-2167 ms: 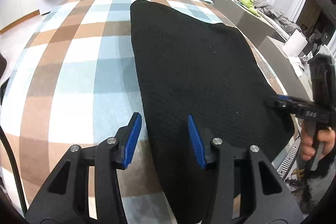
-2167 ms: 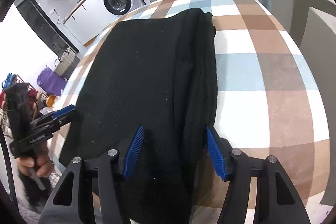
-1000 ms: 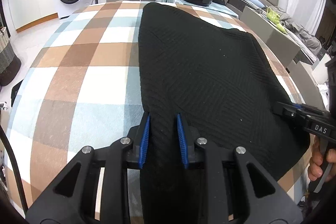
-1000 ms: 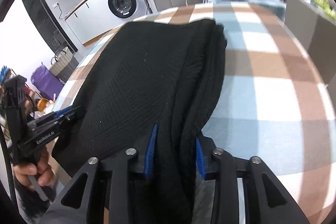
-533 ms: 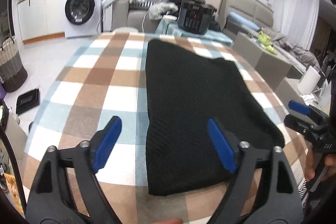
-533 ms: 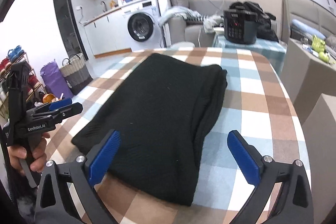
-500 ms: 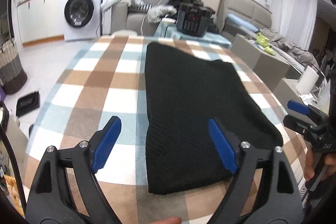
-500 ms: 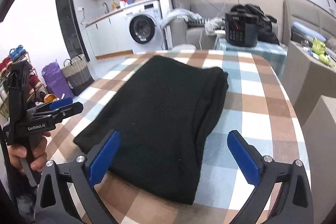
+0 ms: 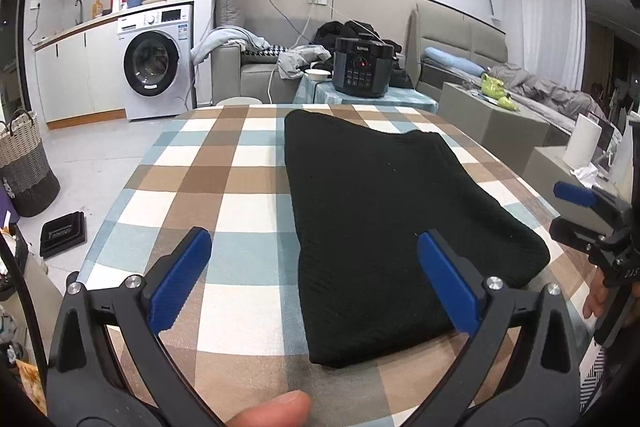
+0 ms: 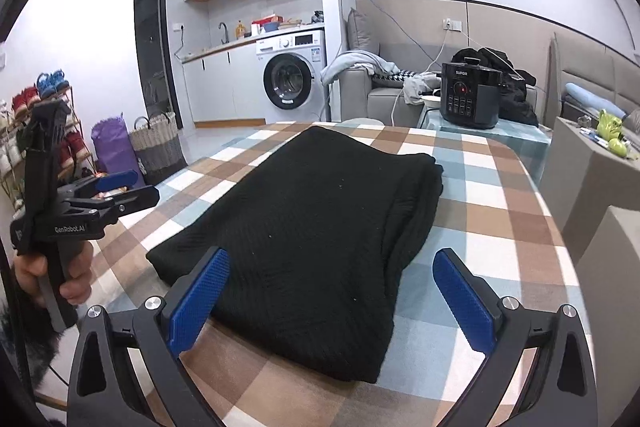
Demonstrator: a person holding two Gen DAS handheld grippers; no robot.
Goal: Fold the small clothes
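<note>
Both grippers, left gripper and right gripper, have just been opened wide and empty above the folded black garment on the checked table; layers could be dragged apart if one side were regripped unevenly.

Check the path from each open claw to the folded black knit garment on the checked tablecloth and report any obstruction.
Nothing visible obstructs either. The left claw and right claw both stand open, jaws just opened, nothing between them. The folded black knit garment lies directly ahead on the brown, blue and white checked tablecloth.
</note>
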